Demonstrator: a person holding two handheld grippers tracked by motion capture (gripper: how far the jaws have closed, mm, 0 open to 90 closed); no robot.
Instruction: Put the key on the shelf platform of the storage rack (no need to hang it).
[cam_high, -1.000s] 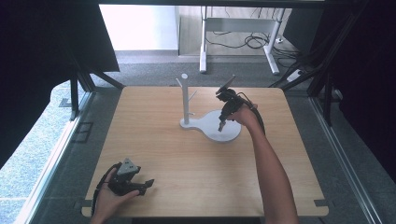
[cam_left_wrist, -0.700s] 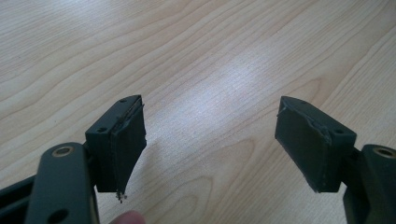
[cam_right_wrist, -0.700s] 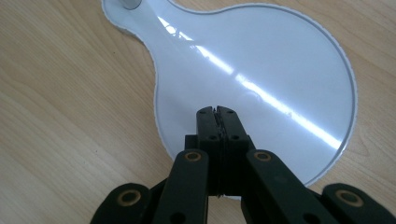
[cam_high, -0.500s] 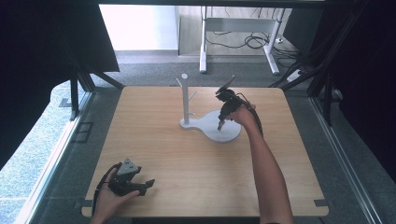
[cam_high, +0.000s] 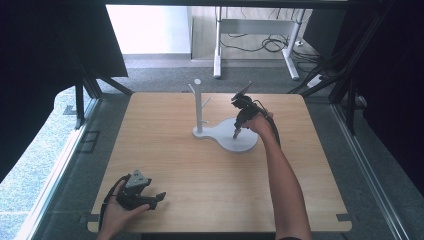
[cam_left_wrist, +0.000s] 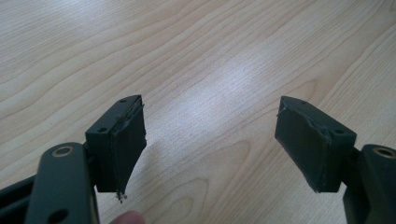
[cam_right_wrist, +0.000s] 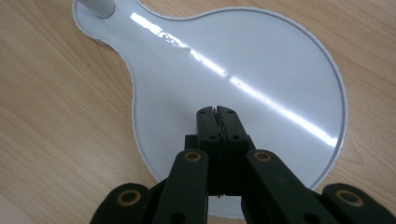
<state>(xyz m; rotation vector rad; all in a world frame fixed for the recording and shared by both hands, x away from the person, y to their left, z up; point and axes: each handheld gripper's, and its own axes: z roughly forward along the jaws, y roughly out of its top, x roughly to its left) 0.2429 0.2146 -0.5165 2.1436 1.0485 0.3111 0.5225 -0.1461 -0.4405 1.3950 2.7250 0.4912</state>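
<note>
The white stand (cam_high: 227, 135) looked rigid, glossy and slippery; its thin post (cam_high: 198, 105) seemed the surest hold. It stood mid-bench (cam_high: 165, 165), a pear-shaped base bearing an upright pegged post. The right tool (cam_right_wrist: 216, 112) hung pinched together, empty, over the base; the left tool (cam_left_wrist: 210, 140) gaped wide.

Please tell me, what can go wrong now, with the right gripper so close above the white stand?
1. The right gripper, jaws shut on nothing, points down at the round part of the white base; pushing lower could scratch it or slide the stand.
2. Its cable hangs near the pegged post; a sideways pull might tip it.
</note>
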